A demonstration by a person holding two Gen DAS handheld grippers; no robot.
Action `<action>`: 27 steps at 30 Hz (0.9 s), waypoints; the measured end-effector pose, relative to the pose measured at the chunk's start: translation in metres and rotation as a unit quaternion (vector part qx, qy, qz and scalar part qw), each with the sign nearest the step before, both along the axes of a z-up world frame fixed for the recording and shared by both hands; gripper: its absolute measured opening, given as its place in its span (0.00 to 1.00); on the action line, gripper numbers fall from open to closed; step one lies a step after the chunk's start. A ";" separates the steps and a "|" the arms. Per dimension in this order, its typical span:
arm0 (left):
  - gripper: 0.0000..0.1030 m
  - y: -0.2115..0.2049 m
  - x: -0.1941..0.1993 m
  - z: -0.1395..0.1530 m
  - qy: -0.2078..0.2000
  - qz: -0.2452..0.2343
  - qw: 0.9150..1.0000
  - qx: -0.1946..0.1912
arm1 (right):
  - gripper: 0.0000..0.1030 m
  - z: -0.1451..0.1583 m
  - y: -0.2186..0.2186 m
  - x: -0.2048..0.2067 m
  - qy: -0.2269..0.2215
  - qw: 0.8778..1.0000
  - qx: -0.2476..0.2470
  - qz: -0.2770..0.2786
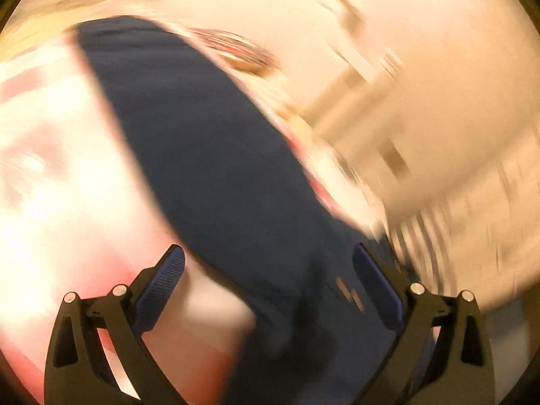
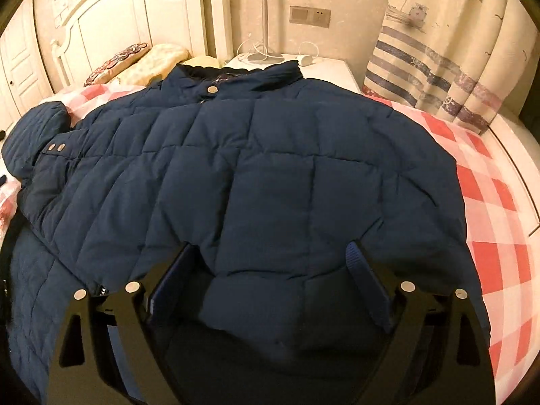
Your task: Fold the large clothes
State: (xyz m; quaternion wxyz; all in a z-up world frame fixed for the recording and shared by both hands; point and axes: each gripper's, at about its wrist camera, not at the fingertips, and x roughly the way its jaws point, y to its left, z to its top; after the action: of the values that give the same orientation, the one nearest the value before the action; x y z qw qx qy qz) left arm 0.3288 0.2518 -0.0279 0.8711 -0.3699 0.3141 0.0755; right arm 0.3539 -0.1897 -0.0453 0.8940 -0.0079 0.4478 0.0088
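Note:
A navy quilted puffer jacket [image 2: 270, 152] lies spread on a bed with a red and white check sheet [image 2: 489, 185], collar toward the nightstand. One sleeve is folded across at the left. My right gripper [image 2: 270, 253] hovers over the jacket's near part, jaws wide apart, with a puffed bulge of fabric between the fingers and no pad pressing on it. The left wrist view is badly blurred. There a long navy strip of the jacket [image 1: 202, 135] runs diagonally over the sheet [image 1: 67, 168]. My left gripper [image 1: 270, 263] stands open, the cloth passing beside its right finger [image 1: 371, 276].
A white headboard [image 2: 118, 17] and patterned pillows [image 2: 135, 60] are at the back left. A white nightstand [image 2: 320, 67] holds a lamp pole [image 2: 265, 10] and cables. A striped curtain [image 2: 438, 50] hangs at the right, beyond the bed's edge.

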 end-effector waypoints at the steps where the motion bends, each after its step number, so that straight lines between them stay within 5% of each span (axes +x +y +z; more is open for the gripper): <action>1: 0.85 0.031 -0.002 -0.002 -0.001 0.039 0.999 -0.015 | 0.84 0.000 0.003 -0.001 -0.002 1.000 -0.005 0.000; 5: 0.73 0.110 0.005 -0.010 -0.009 0.104 0.992 -0.074 | 0.84 0.001 0.007 -0.008 -0.006 1.000 -0.004 0.000; 10: 0.70 0.155 0.040 -0.012 0.019 0.119 0.989 -0.086 | 0.84 0.001 0.006 -0.009 -0.007 1.000 0.005 0.001; 12: 0.50 0.160 0.046 -0.011 0.036 0.133 0.987 -0.080 | 0.84 0.001 0.005 -0.009 -0.007 1.000 0.008 0.002; 13: 0.15 0.159 0.050 -0.011 0.045 0.132 0.987 -0.077 | 0.84 0.001 0.005 -0.009 -0.007 1.000 0.010 0.002; 15: 0.06 0.157 0.050 -0.003 0.052 0.140 0.987 -0.067 | 0.84 0.002 0.004 -0.009 -0.008 1.000 0.013 0.002; 18: 0.03 0.115 0.034 0.041 -0.001 0.151 0.988 0.021 | 0.84 0.004 0.002 -0.011 -0.017 1.000 0.023 0.001; 21: 0.03 0.040 0.027 0.091 -0.067 0.078 0.989 0.106 | 0.84 0.007 -0.006 -0.014 -0.029 0.998 0.049 -0.006; 24: 0.03 -0.055 0.025 0.129 -0.129 -0.041 0.977 0.164 | 0.84 0.012 -0.018 -0.019 -0.051 0.995 0.077 -0.028; 27: 0.03 -0.158 0.028 0.134 -0.149 -0.168 0.955 0.196 | 0.84 0.024 -0.037 -0.031 -0.102 0.986 0.110 -0.072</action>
State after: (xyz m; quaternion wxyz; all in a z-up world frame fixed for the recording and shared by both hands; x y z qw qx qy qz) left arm 0.3569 0.0936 0.1061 0.9635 -0.1406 0.2175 -0.0672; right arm 0.3229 -0.2270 -0.0218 0.9287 0.1217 0.3502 -0.0075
